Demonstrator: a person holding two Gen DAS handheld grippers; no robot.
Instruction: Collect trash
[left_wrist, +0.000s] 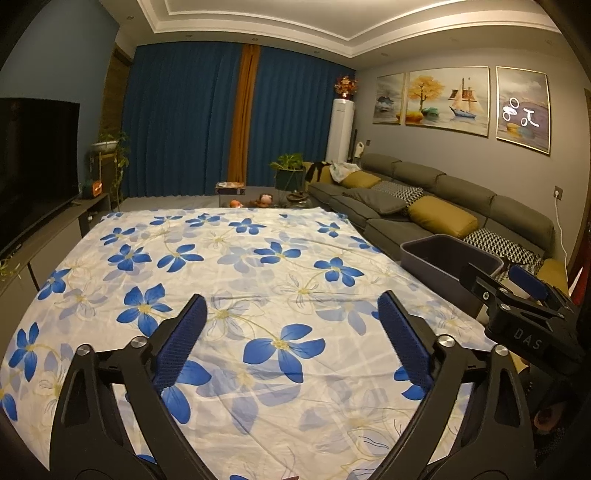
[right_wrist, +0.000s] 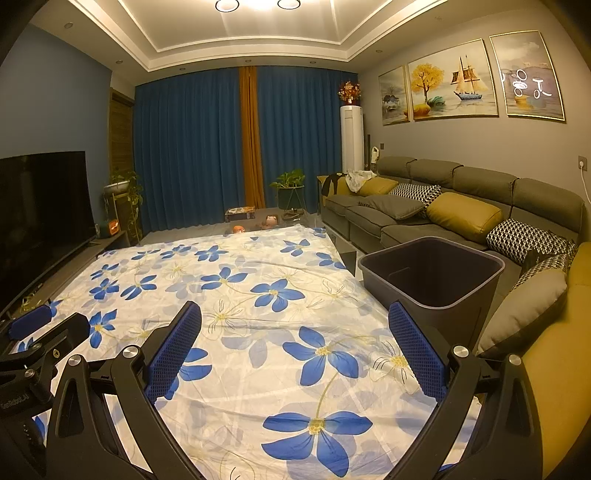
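Black right gripper (left_wrist: 524, 291) body reads "DAS".

bin (right_wrist: 432, 275) | dark grey, upright, open-topped | right of floral cloth (right_wrist: 258, 295)

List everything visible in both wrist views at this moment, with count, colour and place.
cloth: one, white with blue flowers, spread over the table in front
bin: one, dark grey, open, no trash seen inside, right of the cloth by the sofa
sofa: one, grey, along the right wall
cushions: several, mustard, grey and black-white patterned, on the sofa
TV: one, black, left
curtains: blue with an orange strip, far wall
paintings: three, above the sofa
plants: two potted, green, near the curtains
left gripper: black, blue pads, open, nothing in it
right gripper: same, open, nothing in it
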